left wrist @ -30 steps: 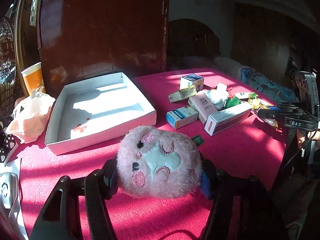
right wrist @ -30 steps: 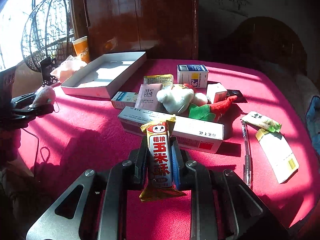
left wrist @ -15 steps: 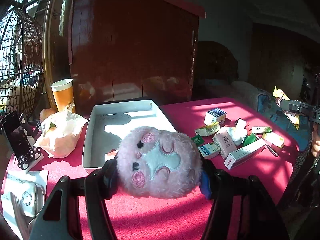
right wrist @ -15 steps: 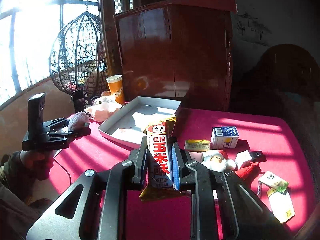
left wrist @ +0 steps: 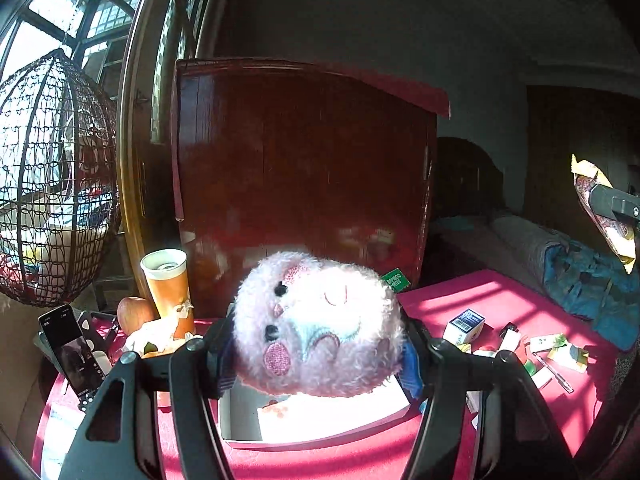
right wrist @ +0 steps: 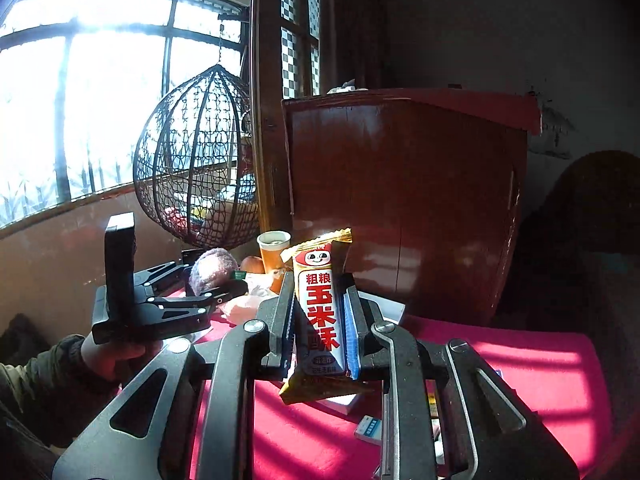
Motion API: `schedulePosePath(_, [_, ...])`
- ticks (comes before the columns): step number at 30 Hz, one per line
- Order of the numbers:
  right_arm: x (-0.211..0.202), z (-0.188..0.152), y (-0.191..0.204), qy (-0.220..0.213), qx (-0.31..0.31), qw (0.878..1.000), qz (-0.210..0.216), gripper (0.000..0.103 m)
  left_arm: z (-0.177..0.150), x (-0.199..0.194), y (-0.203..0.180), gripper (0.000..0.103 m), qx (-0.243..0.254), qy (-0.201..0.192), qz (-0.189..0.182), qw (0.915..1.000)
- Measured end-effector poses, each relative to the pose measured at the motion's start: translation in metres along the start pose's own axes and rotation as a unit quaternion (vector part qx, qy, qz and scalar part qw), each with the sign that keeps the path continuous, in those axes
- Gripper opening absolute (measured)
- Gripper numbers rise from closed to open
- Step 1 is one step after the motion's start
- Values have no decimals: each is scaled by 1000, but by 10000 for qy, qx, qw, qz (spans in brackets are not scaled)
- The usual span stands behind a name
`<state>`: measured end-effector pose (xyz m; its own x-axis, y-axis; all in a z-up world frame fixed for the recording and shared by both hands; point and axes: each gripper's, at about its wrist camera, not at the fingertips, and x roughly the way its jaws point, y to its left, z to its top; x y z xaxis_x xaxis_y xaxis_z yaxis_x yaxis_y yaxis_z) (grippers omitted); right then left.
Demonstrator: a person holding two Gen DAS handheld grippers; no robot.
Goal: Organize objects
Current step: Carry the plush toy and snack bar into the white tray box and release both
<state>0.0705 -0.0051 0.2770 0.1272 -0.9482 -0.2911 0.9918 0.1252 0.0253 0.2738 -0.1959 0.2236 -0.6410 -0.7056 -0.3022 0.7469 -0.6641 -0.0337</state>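
Left tongs (left wrist: 320, 336) clamp the pink plush toy (left wrist: 318, 326), raised above the white box (left wrist: 320, 420) on the red tabletop (left wrist: 500, 304). Right tongs (right wrist: 320, 312) grip the snack bar packet (right wrist: 322, 312) upright, above the tabletop.

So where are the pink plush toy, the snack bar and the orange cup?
pink plush toy (left wrist: 320, 324), left wrist view, its face.
snack bar (right wrist: 322, 304), right wrist view, wrapper front.
orange cup (left wrist: 168, 292), left wrist view, its side.
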Motion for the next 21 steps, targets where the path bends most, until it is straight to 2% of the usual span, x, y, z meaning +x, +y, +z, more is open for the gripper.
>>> schedulePosePath(3, [17, 11, -1, -40, 166, 9998, -80, 20, 5, 16, 9, 63, -162, -60, 285, 9994])
schedulePosePath(8, [57, 19, -13, 143, 614, 9975, -304, 20, 6, 47, 20, 63, -296, 36, 641, 9975])
schedulePosePath(13, [92, 17, -28, 236, 1084, 9933, -337, 20, 3, 74, 20, 63, -282, 282, 673, 9969])
schedulePosePath(18, [137, 0, -36, 619, 1411, 9876, -299, 20, -6, 95, 28, 63, -459, 469, 643, 9958])
schedulePosePath(21, [163, -14, -40, 835, 1615, 9828, -319, 20, -12, 111, 36, 63, -519, 650, 744, 9938])
